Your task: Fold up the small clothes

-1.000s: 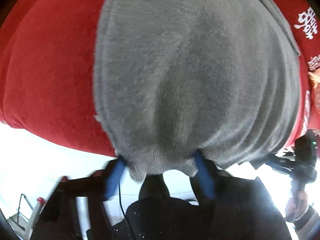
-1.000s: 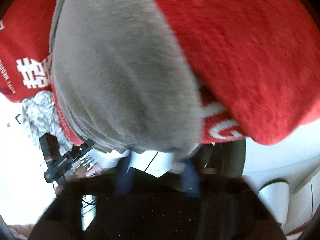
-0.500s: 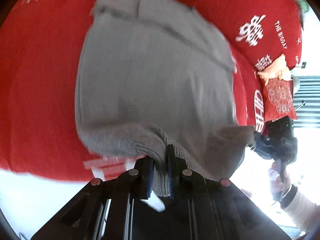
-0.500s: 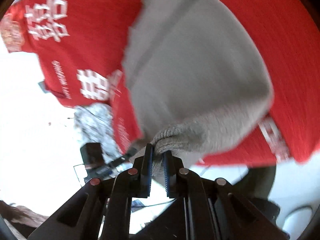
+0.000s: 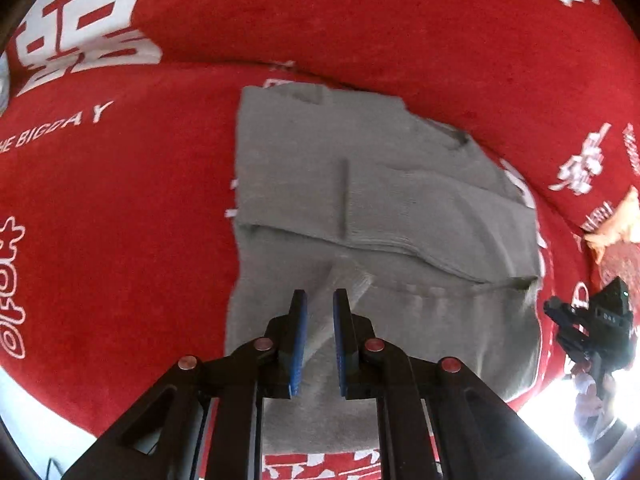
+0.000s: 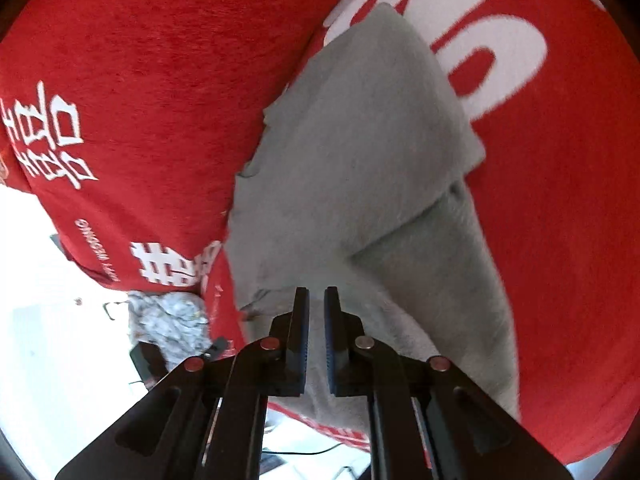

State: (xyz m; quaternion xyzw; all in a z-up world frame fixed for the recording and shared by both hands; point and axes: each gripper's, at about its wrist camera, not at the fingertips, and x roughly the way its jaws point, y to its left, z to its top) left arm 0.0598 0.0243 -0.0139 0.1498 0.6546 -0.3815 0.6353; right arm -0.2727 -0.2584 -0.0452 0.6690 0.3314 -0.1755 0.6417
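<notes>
Grey garment [image 5: 360, 208] folded on red blanket [image 5: 120, 200], at 12 o'clock from left gripper [image 5: 320, 300] and right gripper [image 6: 316, 296], both slightly parted, holding nothing. Risk: snagging fold edge, undoing it.

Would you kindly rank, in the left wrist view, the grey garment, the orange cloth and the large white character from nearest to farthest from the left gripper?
1. Grey garment, directly under the left gripper.
2. Orange cloth, far right.
3. Large white character, upper left.
</notes>
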